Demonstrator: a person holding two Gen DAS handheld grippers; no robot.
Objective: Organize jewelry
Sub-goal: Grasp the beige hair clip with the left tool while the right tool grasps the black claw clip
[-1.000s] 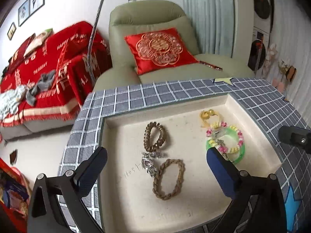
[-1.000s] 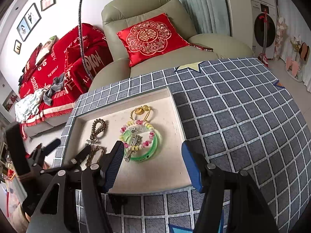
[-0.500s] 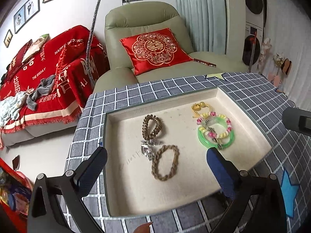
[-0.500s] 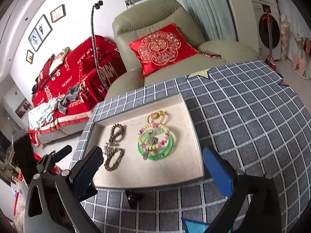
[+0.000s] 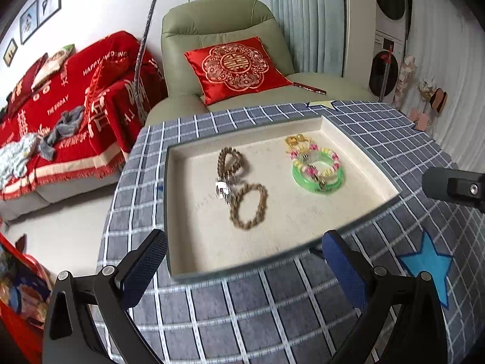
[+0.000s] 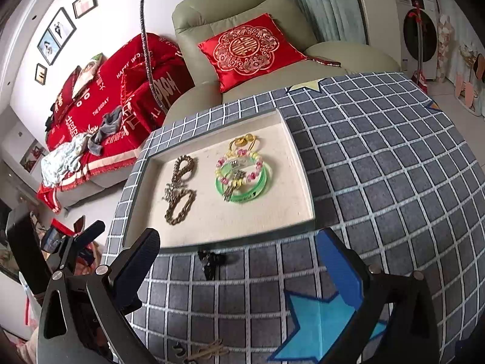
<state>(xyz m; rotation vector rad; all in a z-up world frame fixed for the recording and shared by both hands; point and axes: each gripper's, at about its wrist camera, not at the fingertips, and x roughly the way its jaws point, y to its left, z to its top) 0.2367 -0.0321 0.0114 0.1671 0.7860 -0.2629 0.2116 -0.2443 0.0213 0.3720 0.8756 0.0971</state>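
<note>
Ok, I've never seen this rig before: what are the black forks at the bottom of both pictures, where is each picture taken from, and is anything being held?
The forks are two-finger grippers that a person holds, one in each hand; each carries a camera looking along its fingers. One picture looks past the left gripper, the other past the right gripper. Both stand open and hold nothing. On the grey checked tablecloth sits a shallow cream tray. In it lie two brown bracelets with a silver piece between them, and a green bangle with a pink and yellow bead bracelet on it. A small dark item lies on the cloth in front of the tray.
</note>
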